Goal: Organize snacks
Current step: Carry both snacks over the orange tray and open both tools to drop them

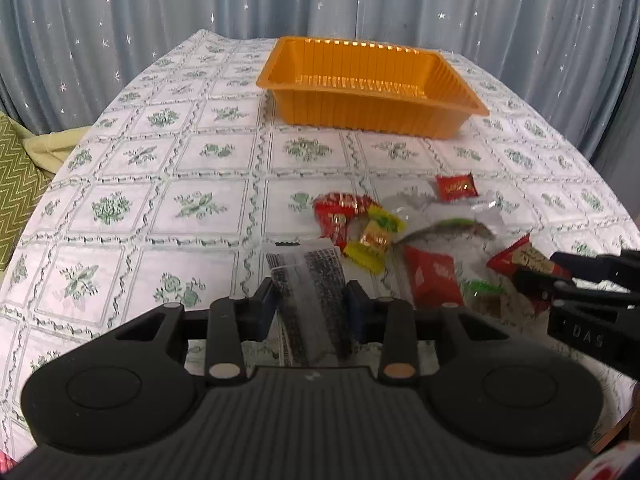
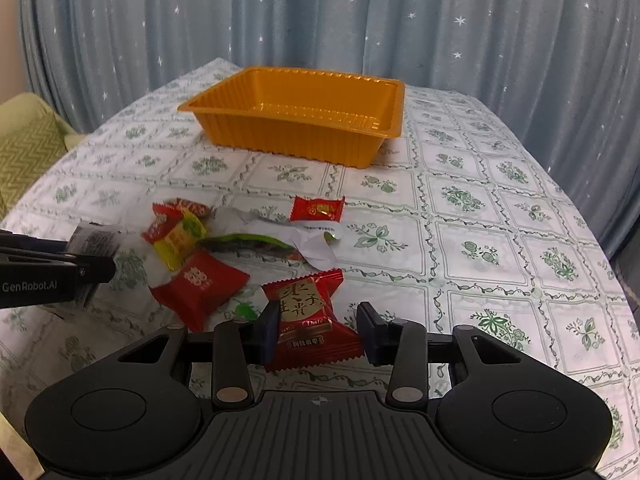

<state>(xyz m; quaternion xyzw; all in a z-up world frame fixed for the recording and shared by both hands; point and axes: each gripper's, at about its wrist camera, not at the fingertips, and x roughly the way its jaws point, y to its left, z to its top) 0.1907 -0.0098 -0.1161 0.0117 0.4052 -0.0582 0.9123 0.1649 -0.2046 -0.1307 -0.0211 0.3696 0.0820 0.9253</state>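
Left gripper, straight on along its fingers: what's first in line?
Past the black-and-clear packet that the left gripper holds, probably the yellow candies in the snack pile; the orange tray lies well beyond. Depth is hard to judge.

A home setting is suggested, most likely a living or dining room. The whole back of the view is closed off by pale blue curtains [image 2: 320,20] printed with small white stars. The table is covered with a white tablecloth [image 1: 160,160] patterned in green floral squares. At the left edge, a piece of soft furniture with a green zigzag cover [image 1: 16,184] and a pale yellow cushion [image 1: 48,148] is seen.
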